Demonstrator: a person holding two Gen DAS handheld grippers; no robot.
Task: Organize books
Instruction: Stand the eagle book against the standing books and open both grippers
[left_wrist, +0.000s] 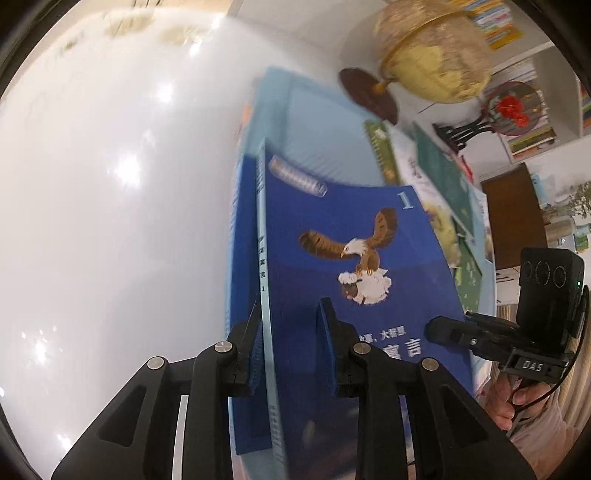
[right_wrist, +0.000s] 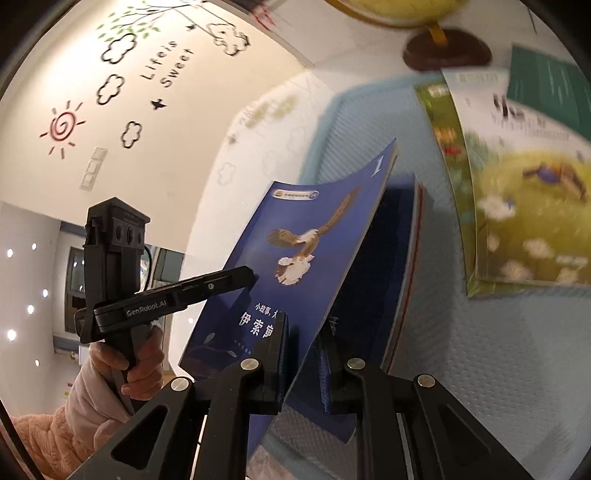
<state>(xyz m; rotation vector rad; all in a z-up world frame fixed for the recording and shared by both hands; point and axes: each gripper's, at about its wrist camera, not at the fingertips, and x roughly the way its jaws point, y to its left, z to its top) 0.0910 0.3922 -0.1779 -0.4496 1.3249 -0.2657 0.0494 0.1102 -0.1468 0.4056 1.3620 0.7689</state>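
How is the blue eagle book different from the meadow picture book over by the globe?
The blue eagle book is dark blue with an eagle and a numeral 1; the meadow picture book is green and yellow with white flowers. The eagle book is lifted and tilted, clamped by the left gripper and right gripper; the meadow book lies flat on the light blue mat, ungripped. Both are thin paperbacks.

Blue eagle-cover book, marked "1", held tilted on edge above a second blue book lying on the desk's light-blue mat; picture books overlap toward the far edge.
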